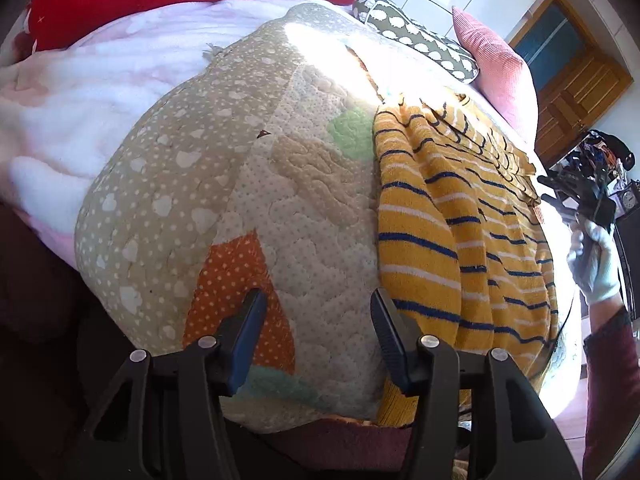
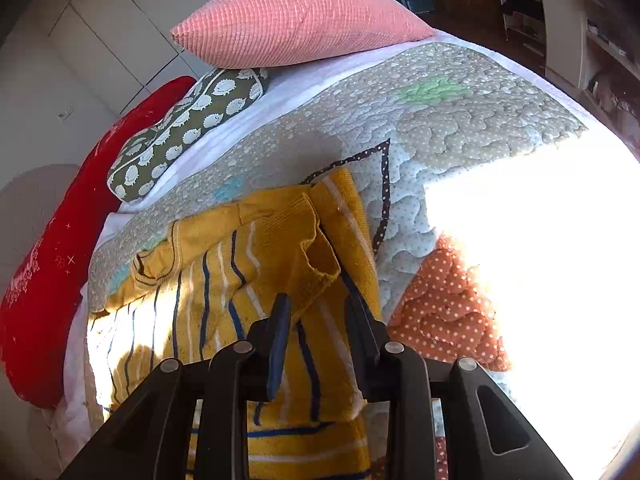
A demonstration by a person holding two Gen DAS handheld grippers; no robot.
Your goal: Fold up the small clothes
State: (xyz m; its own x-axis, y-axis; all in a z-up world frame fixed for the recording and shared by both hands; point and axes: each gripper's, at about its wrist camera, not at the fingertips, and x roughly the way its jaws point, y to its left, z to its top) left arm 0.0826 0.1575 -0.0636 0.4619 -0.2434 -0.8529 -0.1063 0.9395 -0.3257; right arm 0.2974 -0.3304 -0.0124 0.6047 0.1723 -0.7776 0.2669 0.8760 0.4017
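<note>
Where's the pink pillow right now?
In the right wrist view the pink pillow lies at the far end of the bed, top centre, resting partly on the hedgehog-print cushion. The left wrist view shows it at upper right, beyond the yellow striped sweater.

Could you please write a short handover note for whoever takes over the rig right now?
Left gripper: open, holding nothing, over the quilt just beside the sweater's edge.
Right gripper: jaws apart, over the sweater near a folded-in sleeve; they look empty, though the sleeve lies close between them.
Things: the yellow striped sweater lies on the quilt on the bed, with pillows at the head.
Done: one sleeve seems turned in over the body.
Left: probably the other sleeve, then fold the body and smooth it. Strong sun glare hides part of the quilt.
</note>
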